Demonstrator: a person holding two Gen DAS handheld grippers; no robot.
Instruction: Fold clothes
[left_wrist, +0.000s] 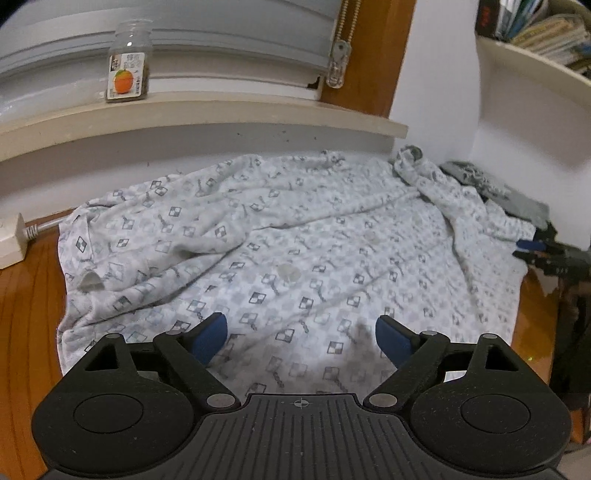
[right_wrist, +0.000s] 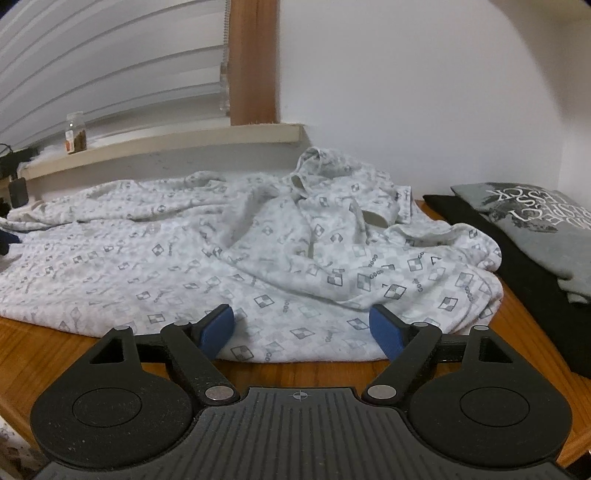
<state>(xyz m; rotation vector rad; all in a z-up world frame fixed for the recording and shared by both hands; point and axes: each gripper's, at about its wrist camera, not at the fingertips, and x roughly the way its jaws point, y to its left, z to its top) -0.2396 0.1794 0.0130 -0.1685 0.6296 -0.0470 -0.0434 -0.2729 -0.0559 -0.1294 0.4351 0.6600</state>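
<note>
The left gripper (left_wrist: 301, 334) has its blue-padded jaws spread wide and holds nothing; it hangs over the near part of the patterned garment (left_wrist: 280, 258). The right gripper (right_wrist: 301, 325) is likewise released, its pads apart above the garment's near hem with no cloth pinched between them. The garment, white with grey checked squares, lies spread on the wooden table (right_wrist: 44, 343), its long axis running side to side along the wall, with its bunched collar and a crumpled sleeve (right_wrist: 332, 192) heaped at the right end. Just beside that end sits a folded grey shirt (right_wrist: 535, 221) on a black one (right_wrist: 491, 236). Behind, a jar (left_wrist: 128, 62) stands on the window ledge (left_wrist: 221, 114), and a white plug block (left_wrist: 11, 240) lies at the table's left edge.
</note>
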